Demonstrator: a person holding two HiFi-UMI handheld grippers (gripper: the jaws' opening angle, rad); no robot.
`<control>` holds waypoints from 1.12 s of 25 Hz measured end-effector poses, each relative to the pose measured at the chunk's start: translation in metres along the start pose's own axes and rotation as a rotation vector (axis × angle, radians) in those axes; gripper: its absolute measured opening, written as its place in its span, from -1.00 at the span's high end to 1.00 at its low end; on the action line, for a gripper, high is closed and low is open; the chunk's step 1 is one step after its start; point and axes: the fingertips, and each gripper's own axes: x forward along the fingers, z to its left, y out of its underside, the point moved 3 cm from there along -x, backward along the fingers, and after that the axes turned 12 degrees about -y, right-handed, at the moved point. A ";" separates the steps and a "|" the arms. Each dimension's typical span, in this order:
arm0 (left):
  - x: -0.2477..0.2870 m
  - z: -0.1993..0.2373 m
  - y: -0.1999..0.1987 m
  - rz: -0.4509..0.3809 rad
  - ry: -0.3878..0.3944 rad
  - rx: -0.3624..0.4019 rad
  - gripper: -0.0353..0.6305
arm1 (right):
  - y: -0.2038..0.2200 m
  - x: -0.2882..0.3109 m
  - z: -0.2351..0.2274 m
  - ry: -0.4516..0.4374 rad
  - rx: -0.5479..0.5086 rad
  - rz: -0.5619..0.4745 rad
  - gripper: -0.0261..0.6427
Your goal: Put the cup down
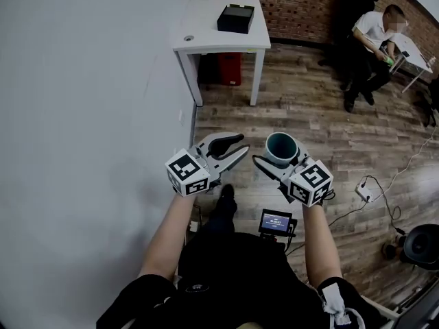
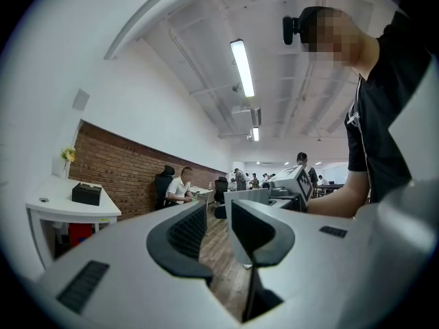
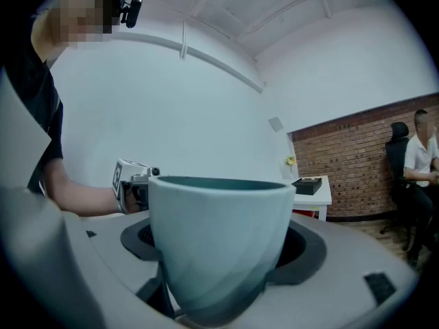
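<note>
Right tongs (image 1: 280,159) clamp the teal cup (image 1: 281,146) upright, mid-frame, well above the floor (image 1: 322,115). Left tongs (image 1: 241,144) sit alongside, parted and empty. The white tabletop (image 1: 206,29) up top looks the likely landing spot.

A white worktop (image 1: 206,36) stands at 12 o'clock beside the grey wall, its legs on the wooden plank floor (image 1: 309,108). A black box (image 1: 236,18) lies at the 1 o'clock side of its top, a small round thing (image 1: 188,38) sits near its 7 o'clock corner, and yellow flowers (image 2: 67,155) stand at its far left corner. Under it a red container (image 1: 229,68) rests on the floor. At 3 o'clock a white power strip (image 1: 363,192) lies on the planks with a cable (image 1: 411,157) running from it. At 2 o'clock stands a second white worktop (image 1: 413,52)
</note>
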 end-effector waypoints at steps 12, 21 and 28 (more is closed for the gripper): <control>0.047 0.120 -0.022 0.001 0.030 -0.020 0.54 | -0.036 0.078 -0.093 0.038 0.018 0.006 -0.30; 0.074 0.199 -0.034 -0.016 0.047 -0.038 0.54 | -0.058 0.134 -0.151 0.044 0.027 -0.004 -0.30; 0.084 0.233 -0.033 -0.016 0.059 -0.052 0.54 | -0.061 0.157 -0.175 0.062 0.028 0.018 -0.30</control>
